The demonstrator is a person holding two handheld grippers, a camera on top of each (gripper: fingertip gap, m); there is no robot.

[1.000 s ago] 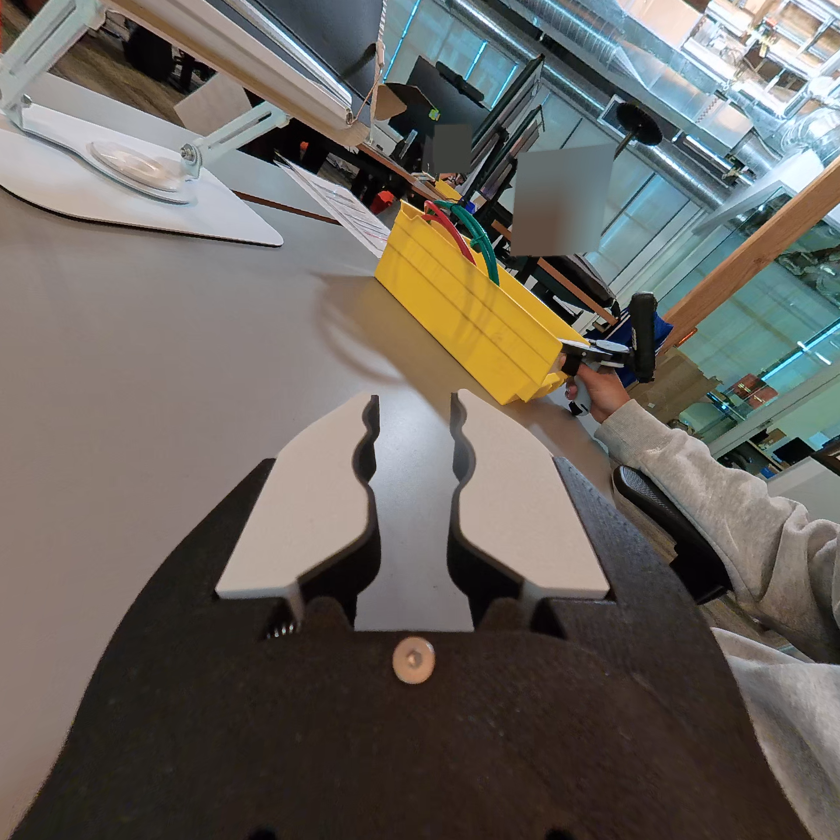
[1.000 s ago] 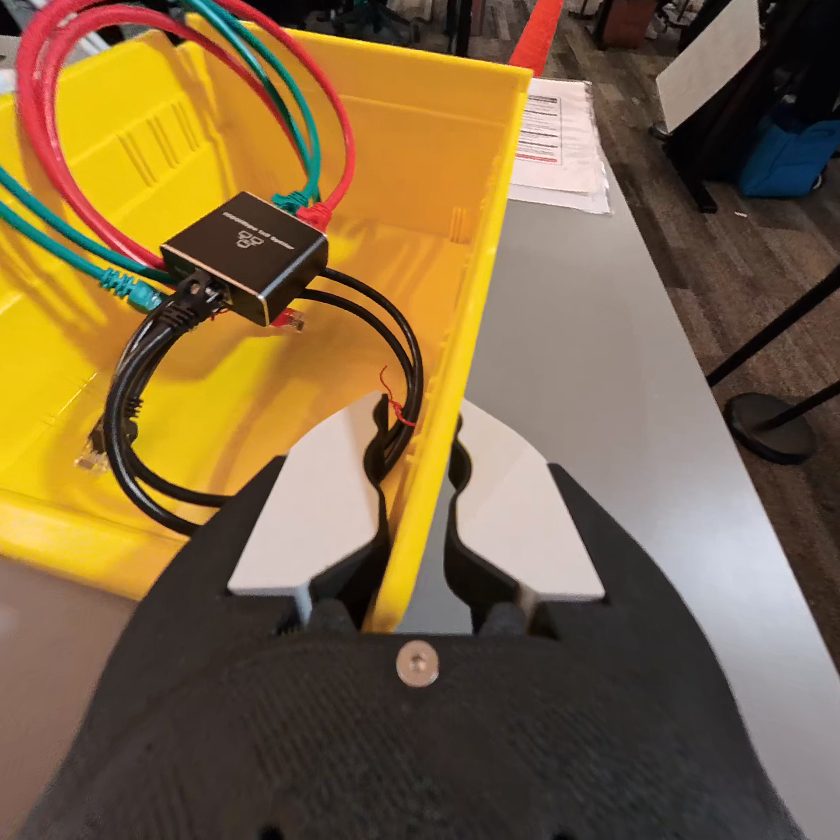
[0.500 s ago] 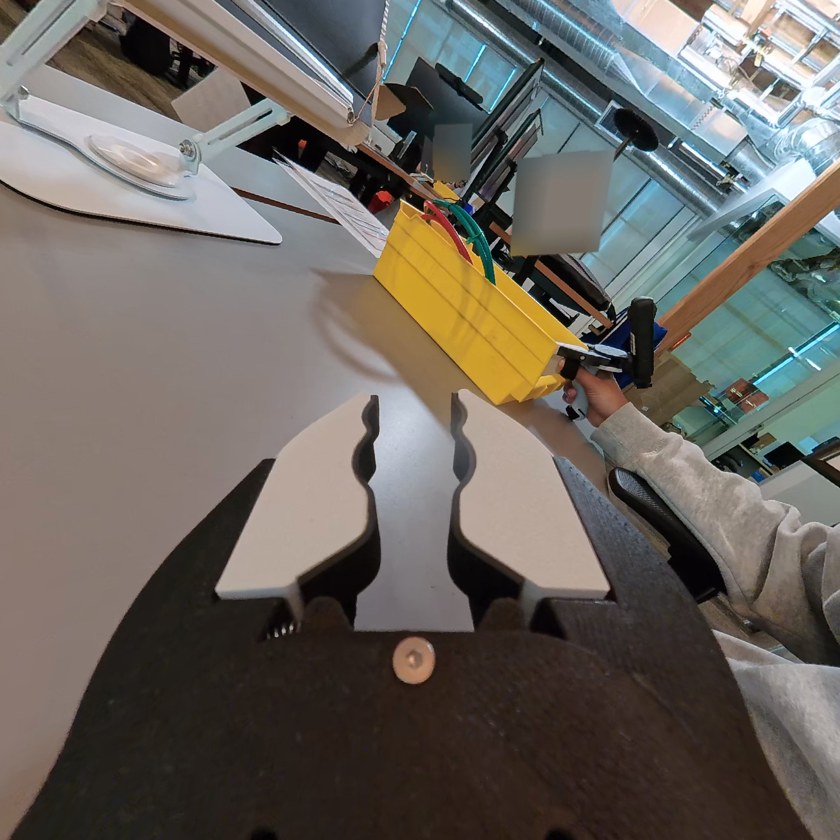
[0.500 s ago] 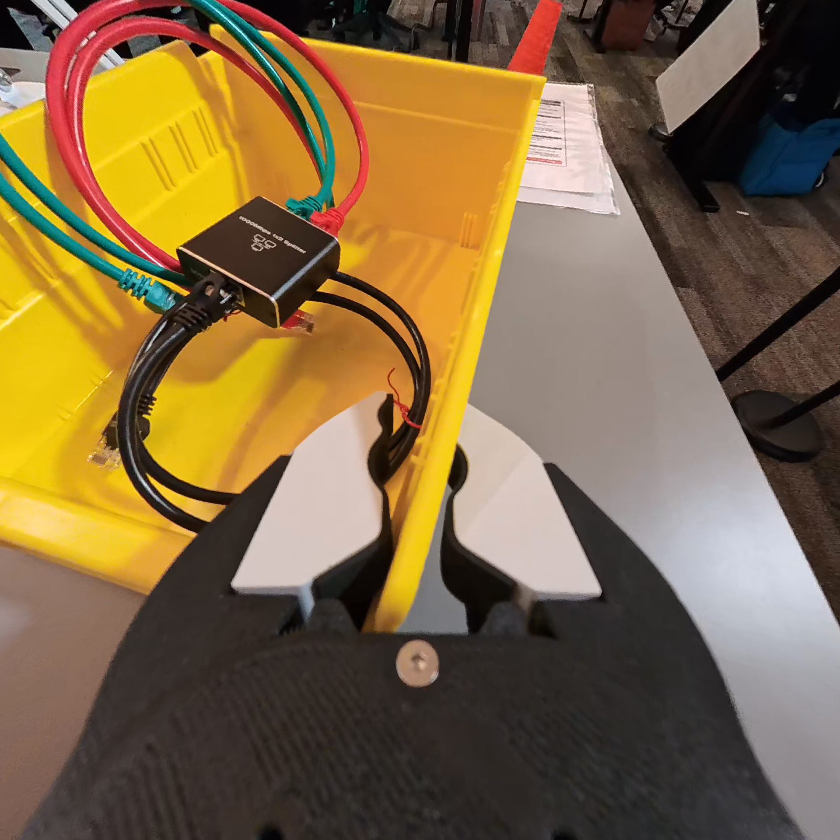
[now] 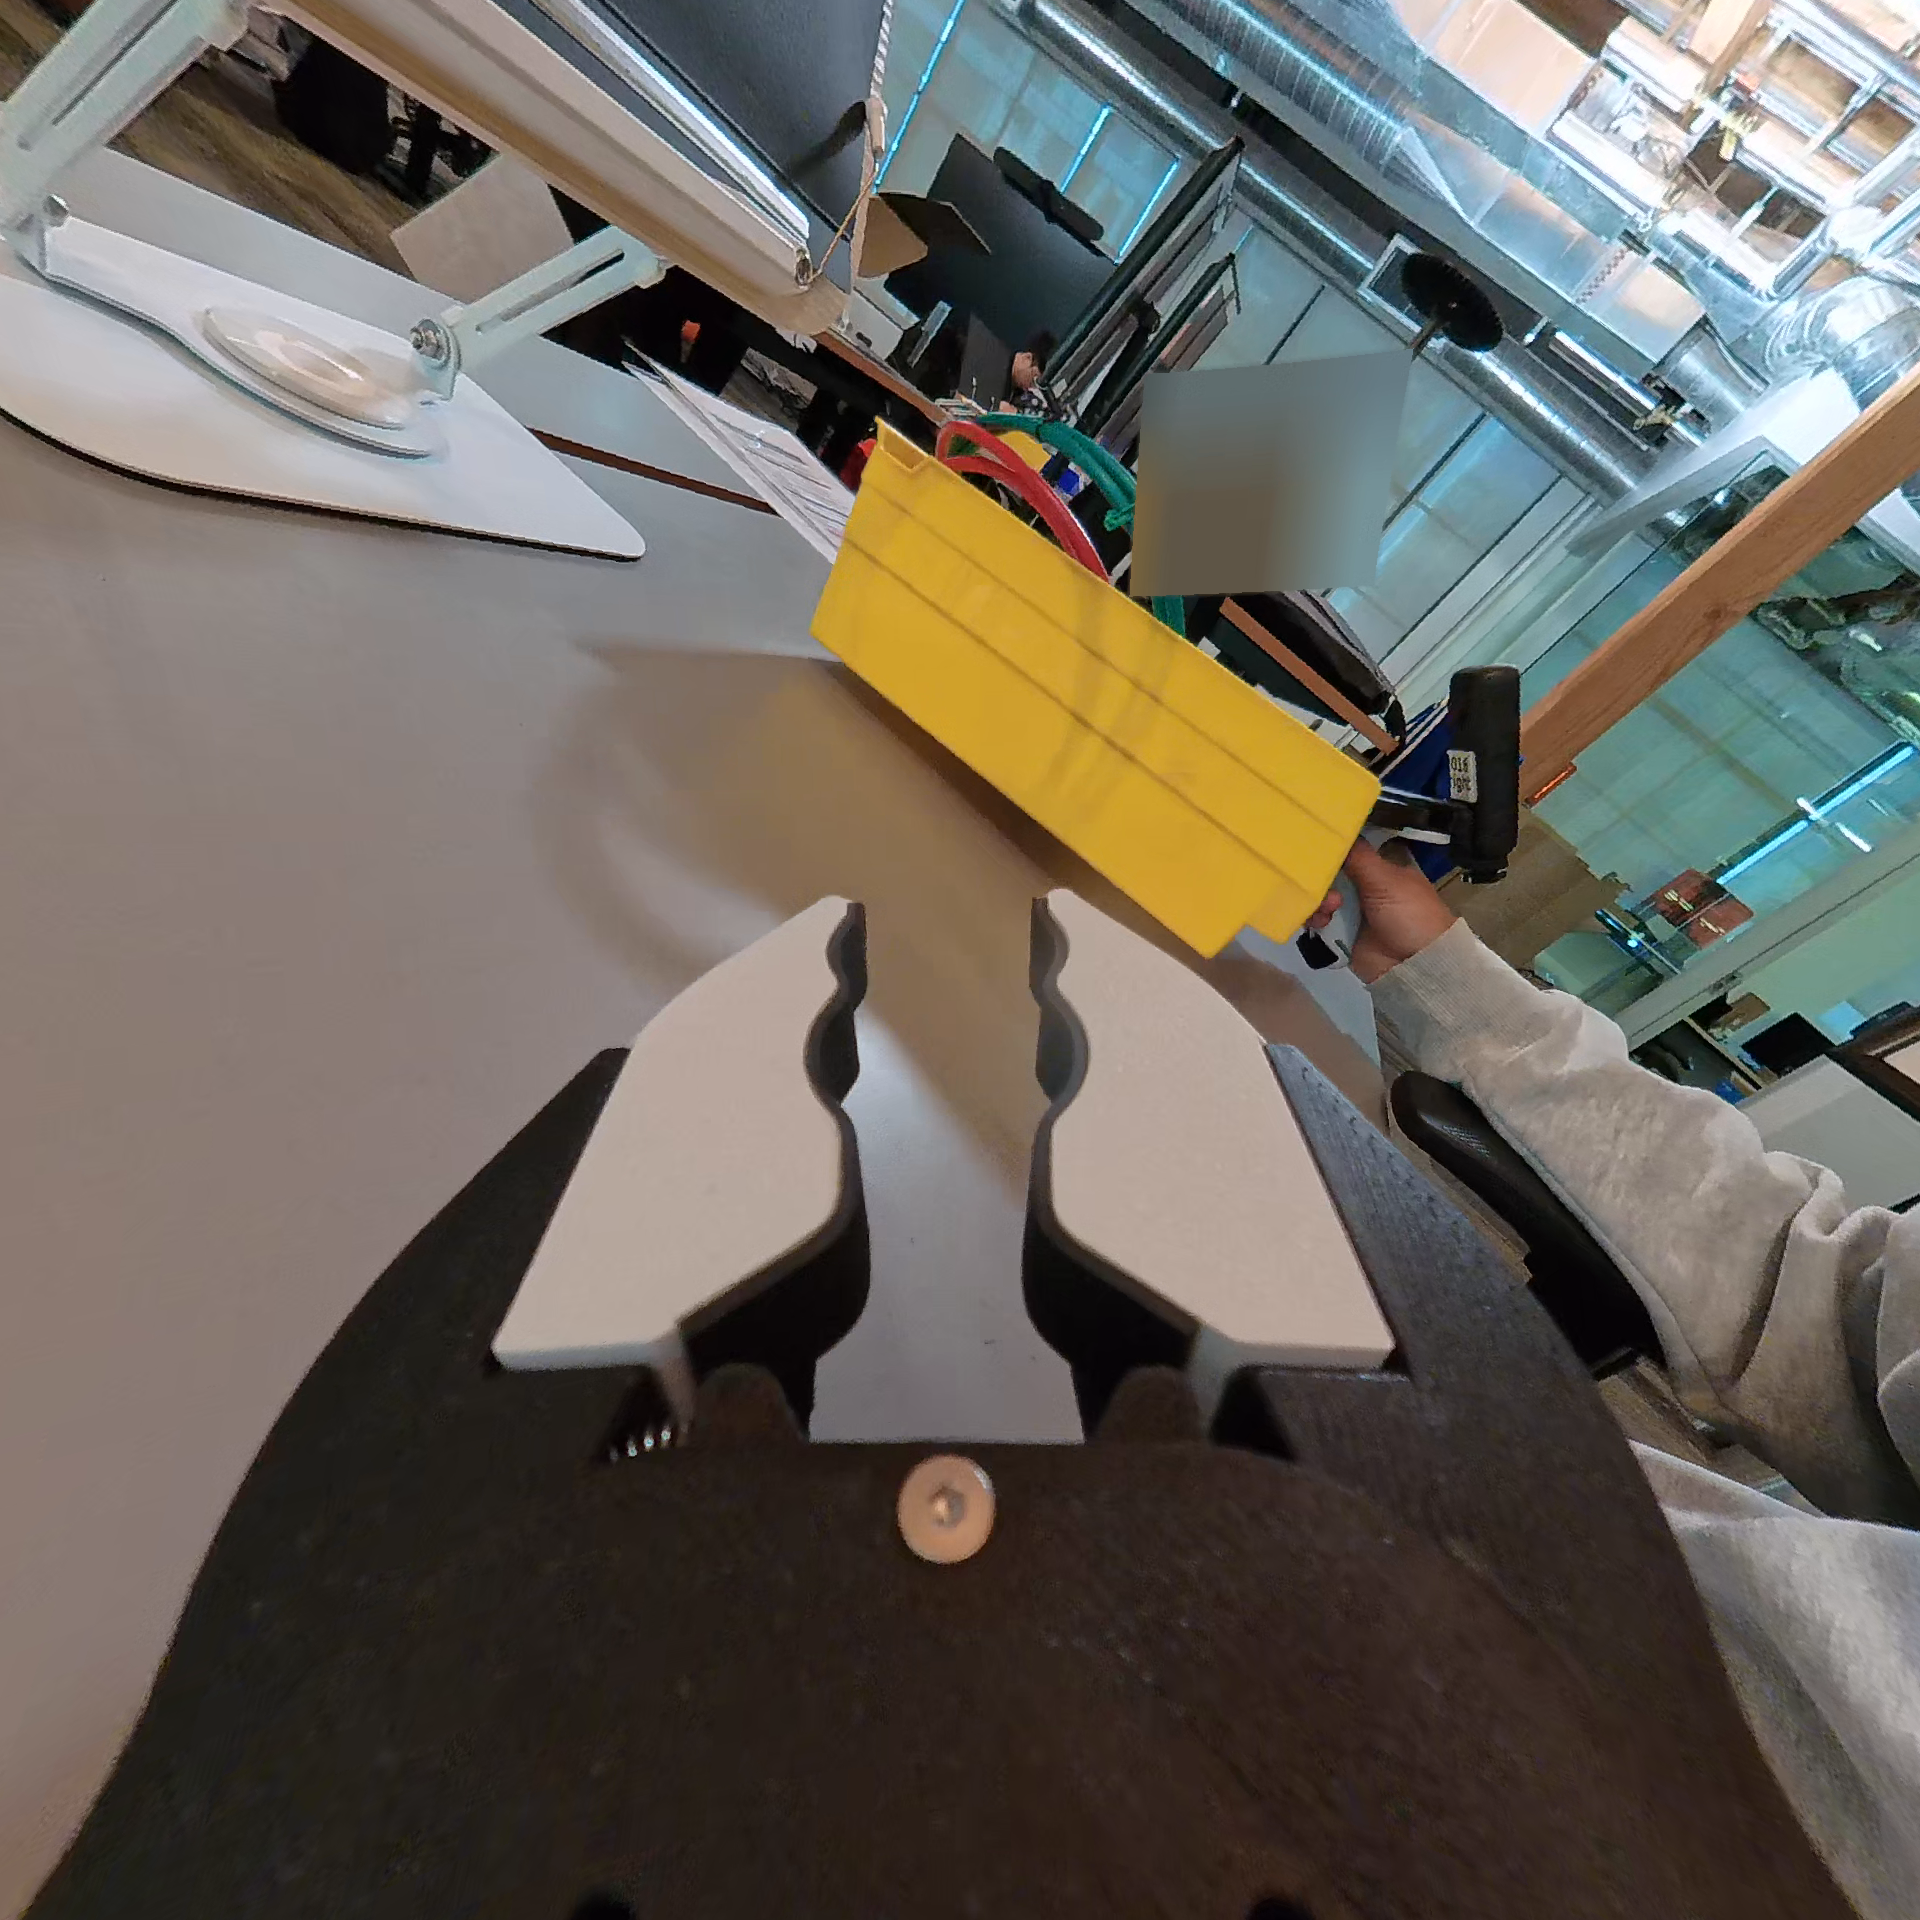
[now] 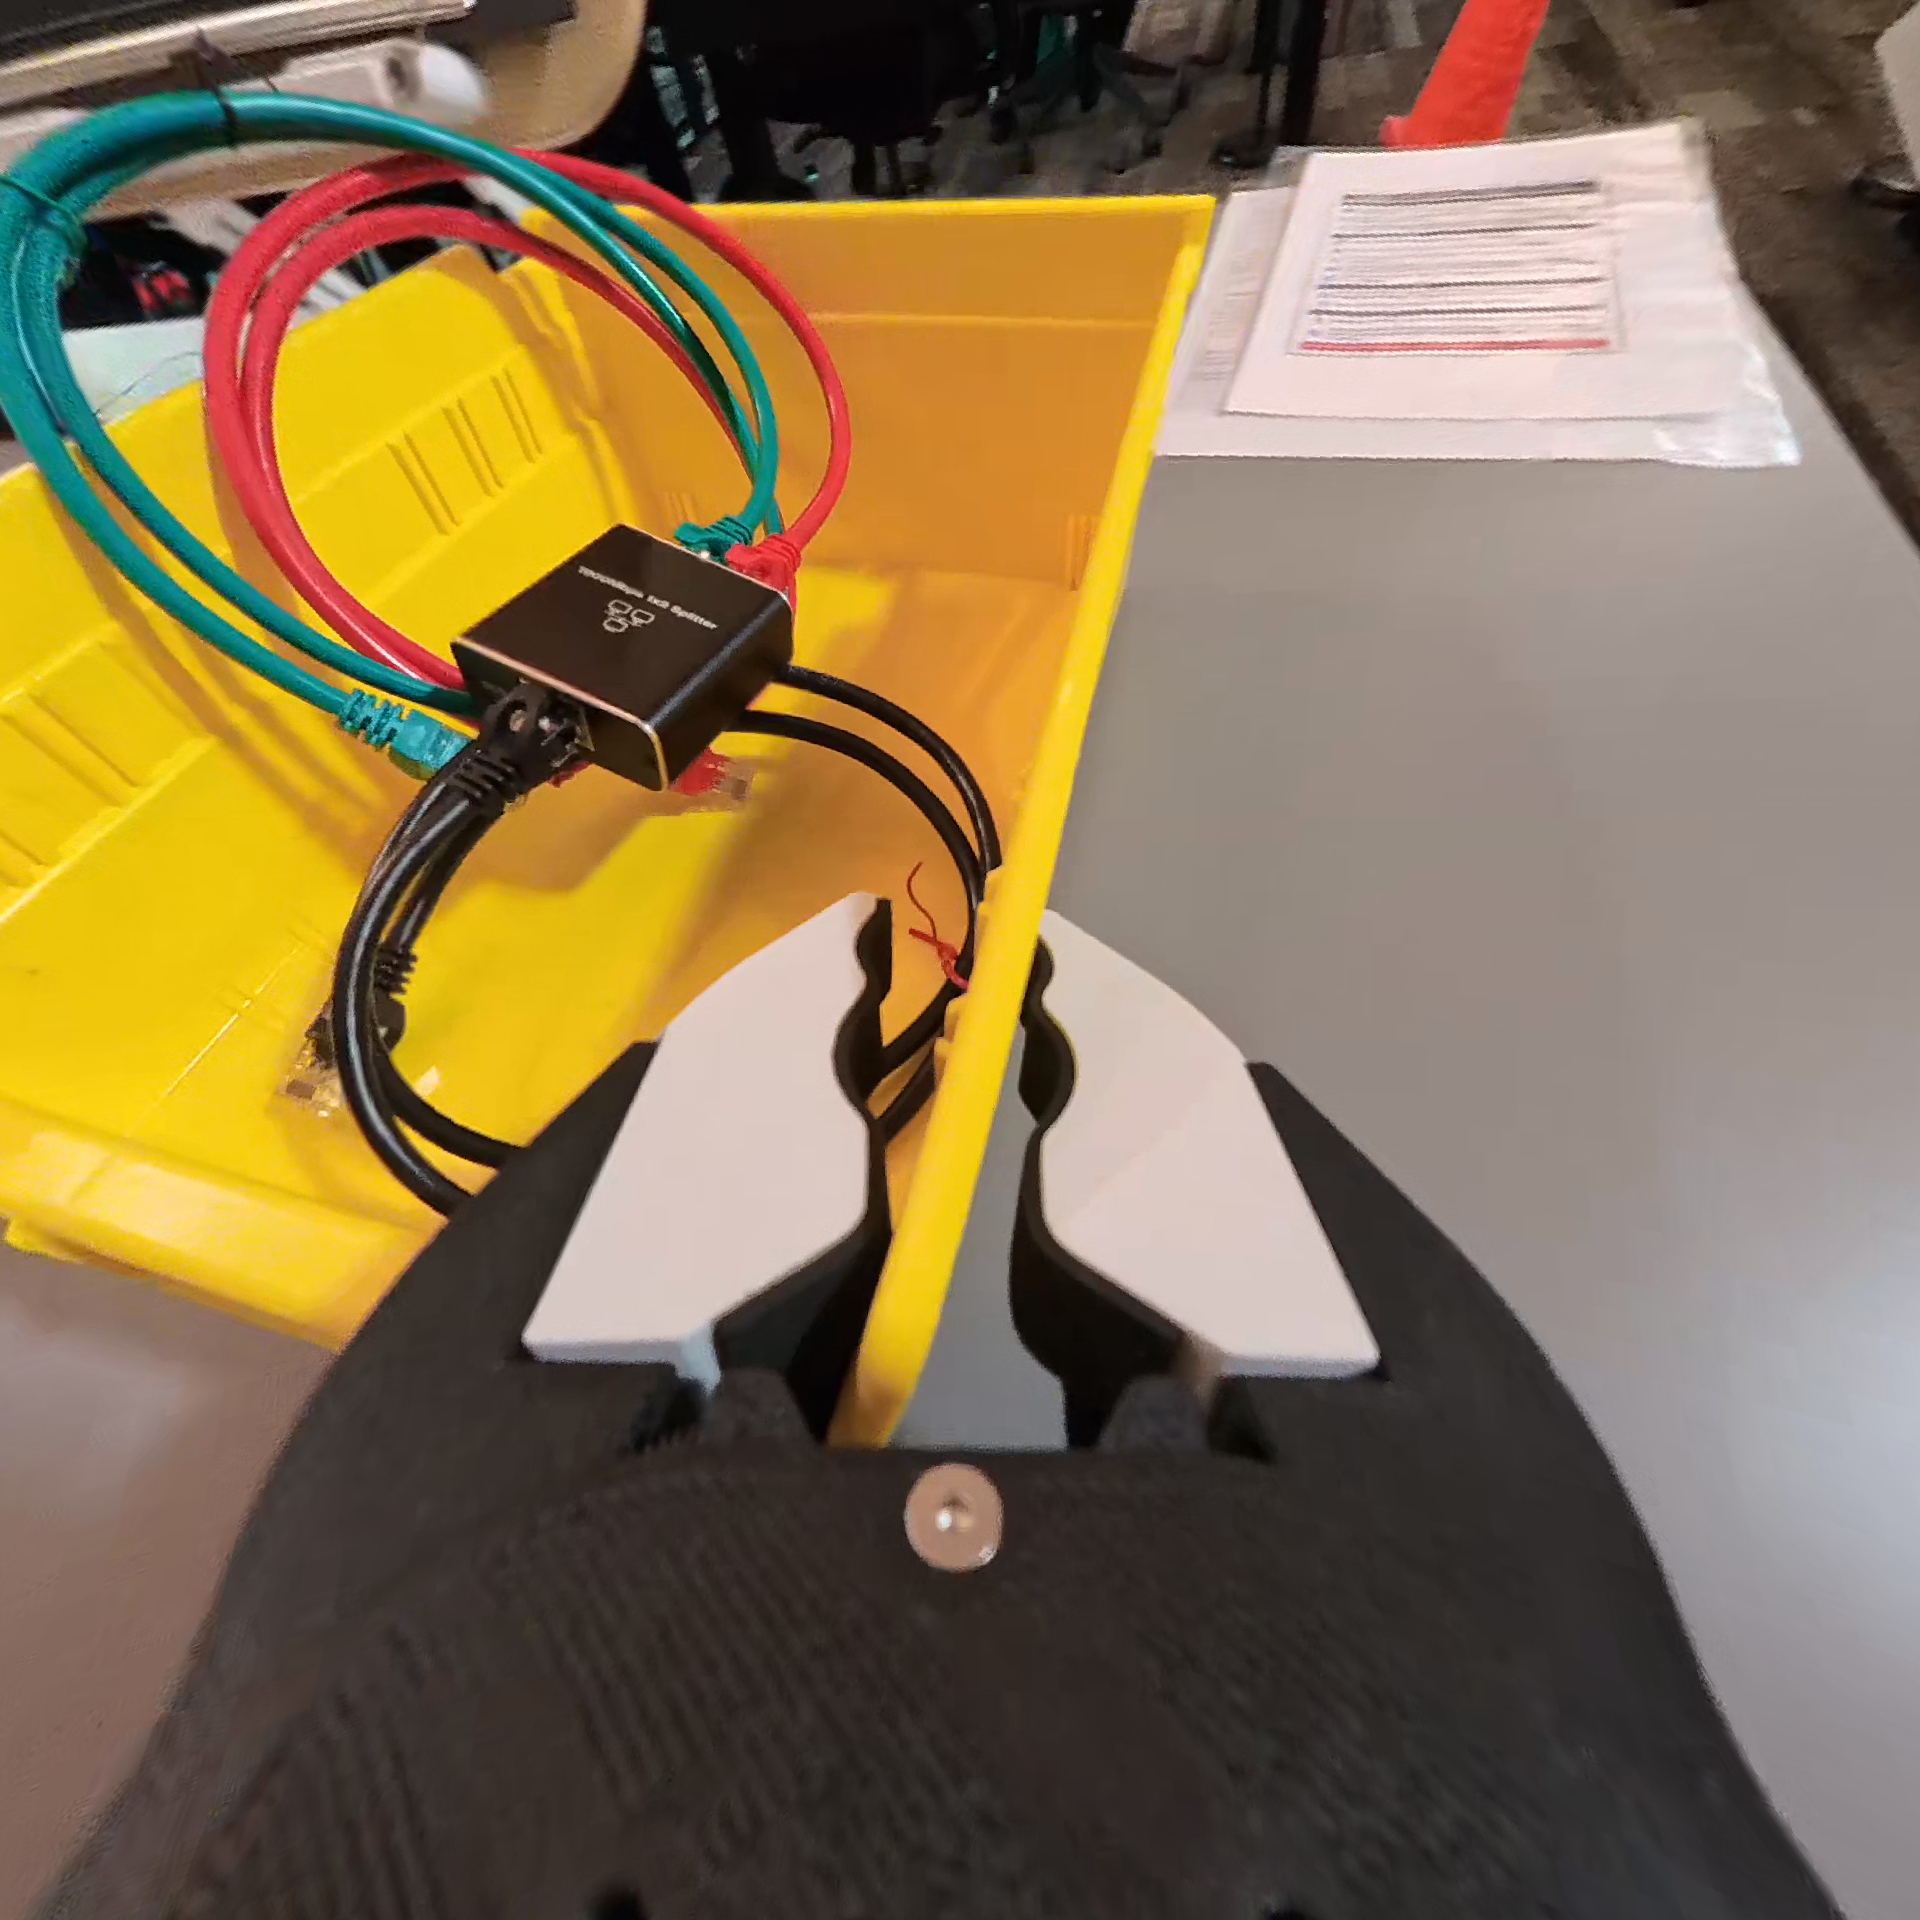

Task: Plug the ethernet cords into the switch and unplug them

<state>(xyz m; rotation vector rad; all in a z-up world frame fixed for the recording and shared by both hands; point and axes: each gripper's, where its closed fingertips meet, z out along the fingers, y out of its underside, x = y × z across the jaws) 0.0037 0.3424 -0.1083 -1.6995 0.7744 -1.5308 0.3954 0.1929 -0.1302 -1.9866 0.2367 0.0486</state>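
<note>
Sitting inside the yellow bin (image 6: 997,436), the small black switch (image 6: 623,649) rests raised on the cords, towards the middle of the bin floor. A green cord (image 6: 135,488) and a red cord (image 6: 239,416) are plugged side by side into its far end and loop up high over the bin's far rim. Each has a loose plug lying just beside the switch's near end: the green one on the left, the red one partly tucked under the near right corner. A black cord (image 6: 358,997) is plugged into the near face and coils on the floor of the bin, its free clear plug lying at the near left.

The right gripper (image 6: 956,966) straddles the bin's right wall, one finger inside and one outside; the outer finger touches the wall, while a gap shows beside the inner one, so I cannot tell whether it is clamped tight. In the left wrist view the bin is tilted, its near end lifted off the grey table (image 5: 312,831) where a hand (image 5: 1387,914) holds that gripper.

The left gripper (image 5: 945,966) hovers low over the bare table, its fingers parted and holding nothing, well apart from the bin. A printed sheet (image 6: 1475,281) lies on the table beyond the bin's far right corner.
</note>
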